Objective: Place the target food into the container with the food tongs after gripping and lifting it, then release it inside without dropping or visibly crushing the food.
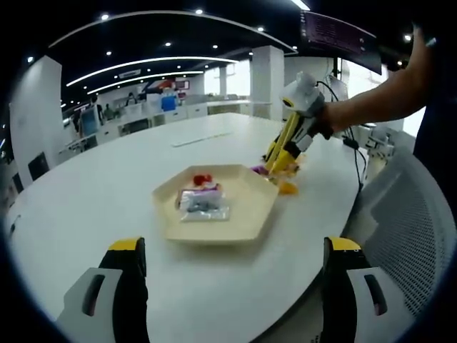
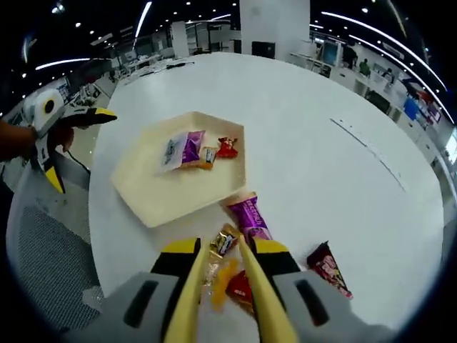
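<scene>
Yellow plastic tongs (image 2: 223, 246) pinch a glossy wrapped candy (image 2: 227, 239) beside a hexagonal cream tray (image 2: 143, 193) on the white desk (image 2: 321, 171).

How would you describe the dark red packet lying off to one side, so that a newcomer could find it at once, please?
Start at the hexagonal cream tray on the round white table. Outside it lies a purple packet near the yellow tongs. The dark red packet lies alone beyond that one, farthest from the tray, and is the darkest wrapper.
</scene>
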### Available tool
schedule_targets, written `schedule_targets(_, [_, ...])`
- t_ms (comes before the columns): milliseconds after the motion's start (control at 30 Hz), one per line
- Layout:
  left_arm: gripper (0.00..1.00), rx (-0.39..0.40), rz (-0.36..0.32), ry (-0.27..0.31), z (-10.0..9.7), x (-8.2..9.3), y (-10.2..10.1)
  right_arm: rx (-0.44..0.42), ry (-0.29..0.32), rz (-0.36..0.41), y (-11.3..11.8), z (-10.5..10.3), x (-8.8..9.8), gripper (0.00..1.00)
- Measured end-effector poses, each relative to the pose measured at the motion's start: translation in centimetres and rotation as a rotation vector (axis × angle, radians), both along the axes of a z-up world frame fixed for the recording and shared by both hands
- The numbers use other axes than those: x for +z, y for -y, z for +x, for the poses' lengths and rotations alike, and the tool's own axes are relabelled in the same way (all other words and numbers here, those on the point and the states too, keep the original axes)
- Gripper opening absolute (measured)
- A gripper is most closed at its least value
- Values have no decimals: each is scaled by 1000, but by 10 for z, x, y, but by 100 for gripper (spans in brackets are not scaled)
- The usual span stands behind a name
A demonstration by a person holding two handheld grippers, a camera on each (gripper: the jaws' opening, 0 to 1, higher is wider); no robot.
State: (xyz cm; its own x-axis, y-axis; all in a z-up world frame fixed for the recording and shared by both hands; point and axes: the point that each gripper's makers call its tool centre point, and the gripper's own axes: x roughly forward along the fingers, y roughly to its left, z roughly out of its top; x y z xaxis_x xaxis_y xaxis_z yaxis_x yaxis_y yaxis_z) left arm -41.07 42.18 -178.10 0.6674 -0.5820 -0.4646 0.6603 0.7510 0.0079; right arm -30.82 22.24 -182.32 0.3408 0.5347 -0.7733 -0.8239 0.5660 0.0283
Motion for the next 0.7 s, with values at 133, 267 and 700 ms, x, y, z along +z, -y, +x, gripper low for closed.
schedule_targets(133, [99,-1,1,0,0,0,0,-26,-29,9,-2,-1,-4,27])
schedule_targets(267, [99,-4,4,-1,-1,0,1,-51,-30,-11,-3,2,-7,27])
schedule_targets(700, [99,2,0,0,0,0,0,65,3,-111,-3,0,-12,26])
